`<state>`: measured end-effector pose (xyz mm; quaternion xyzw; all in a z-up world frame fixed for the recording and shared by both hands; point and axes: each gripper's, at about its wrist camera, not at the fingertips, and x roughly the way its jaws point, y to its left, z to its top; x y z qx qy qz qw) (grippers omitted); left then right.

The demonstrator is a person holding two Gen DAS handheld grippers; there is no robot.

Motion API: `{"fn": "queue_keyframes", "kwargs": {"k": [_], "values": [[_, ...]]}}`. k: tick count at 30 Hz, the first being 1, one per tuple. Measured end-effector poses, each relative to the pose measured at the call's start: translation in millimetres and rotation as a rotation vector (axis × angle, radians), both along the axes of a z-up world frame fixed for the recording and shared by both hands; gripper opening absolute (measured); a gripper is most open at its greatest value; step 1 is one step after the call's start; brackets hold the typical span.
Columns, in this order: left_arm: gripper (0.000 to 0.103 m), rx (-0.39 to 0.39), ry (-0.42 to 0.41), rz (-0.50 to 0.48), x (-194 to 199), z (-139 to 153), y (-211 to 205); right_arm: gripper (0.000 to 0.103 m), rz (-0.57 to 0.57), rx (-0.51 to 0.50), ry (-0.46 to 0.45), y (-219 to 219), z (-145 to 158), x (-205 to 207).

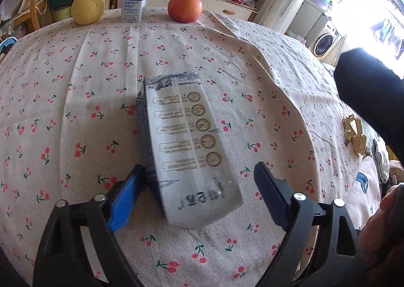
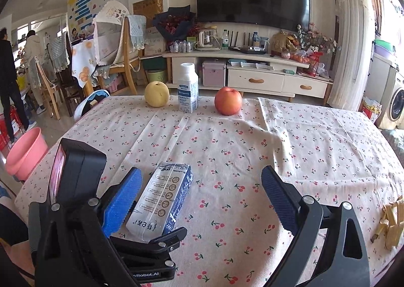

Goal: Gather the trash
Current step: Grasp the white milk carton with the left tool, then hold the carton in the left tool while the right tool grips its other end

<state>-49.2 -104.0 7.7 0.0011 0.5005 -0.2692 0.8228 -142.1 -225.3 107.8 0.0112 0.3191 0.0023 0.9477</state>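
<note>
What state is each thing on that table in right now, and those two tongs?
Carton: lying flat between the left tongs' fingers, not yet clamped.
Left tongs: open.
Right tongs: open, empty.
Bottle: upright, capped.
Pear: whole, resting on the cloth.
Apple: whole, resting on the cloth.
Peel: scraps lying near the table's right edge.
Tablecloth: wrinkled.

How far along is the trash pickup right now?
Nothing looks collected yet. In hand: the left gripper is open around the flattened carton lying on the tablecloth, jaws not closed on it. The right gripper is open and empty. Left: grab the carton; the banana peel remains at the table edge. The pink bucket beside the table may be the bin.
</note>
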Motion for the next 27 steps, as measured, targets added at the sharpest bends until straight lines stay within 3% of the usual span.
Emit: {"fn": "queue_keyframes", "kwargs": {"k": [5, 15, 19, 27], "values": [[0.062, 0.005, -0.029, 0.016, 1, 0, 2, 0.094, -0.020, 0.019, 0.051, -5, -10, 8], [0.060, 0.026, -0.076, 0.042, -4, 7, 20, 0.094, -0.006, 0.130, 0.157, -13, -36, 24], [0.059, 0.007, -0.100, 0.057, -6, 17, 34, 0.094, 0.018, 0.234, 0.211, -14, -49, 33], [0.059, -0.019, -0.149, 0.060, -18, 32, 56, 0.094, 0.088, 0.568, 0.294, -17, -73, 49]]}}
